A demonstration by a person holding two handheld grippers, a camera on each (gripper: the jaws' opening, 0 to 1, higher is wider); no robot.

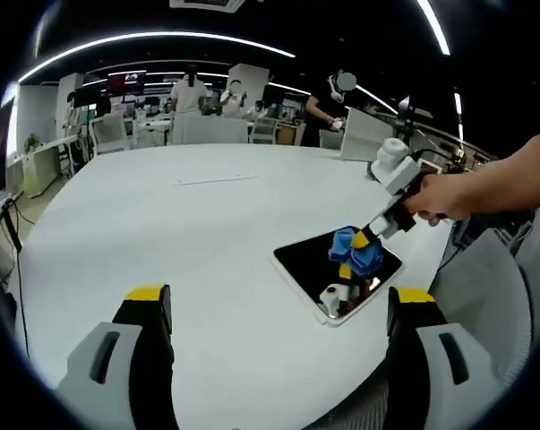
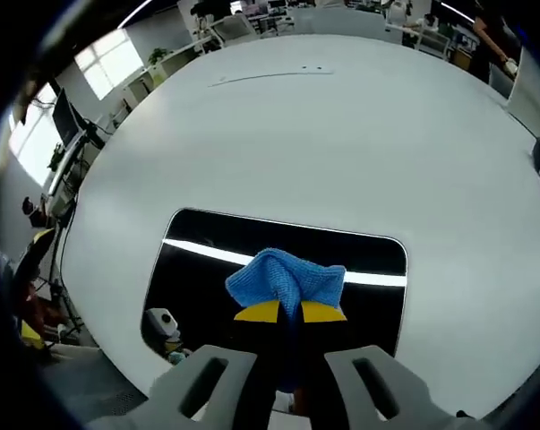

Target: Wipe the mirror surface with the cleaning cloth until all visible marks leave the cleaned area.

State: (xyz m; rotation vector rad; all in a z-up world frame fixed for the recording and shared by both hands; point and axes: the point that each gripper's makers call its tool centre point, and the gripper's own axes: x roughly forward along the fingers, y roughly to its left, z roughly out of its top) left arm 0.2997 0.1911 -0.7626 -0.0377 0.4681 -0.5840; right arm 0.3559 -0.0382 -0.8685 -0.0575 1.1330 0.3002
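Pinching blue cloth [image 2: 286, 279] on mirror [image 2: 207, 260] – right gripper [image 2: 290, 312] clamped; left gripper [image 1: 278, 309] spread wide, empty, over table [image 1: 162, 233].

place: open-plan office | signs: desks with monitors [image 1: 126, 83], office chairs [image 1: 108, 133], ceiling strip lights [image 1: 153, 38], large white table [image 1: 189, 233]

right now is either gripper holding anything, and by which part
The right gripper pinches the blue cloth by its bunched lower edge, over the mirror. The left gripper is open, holding nothing.
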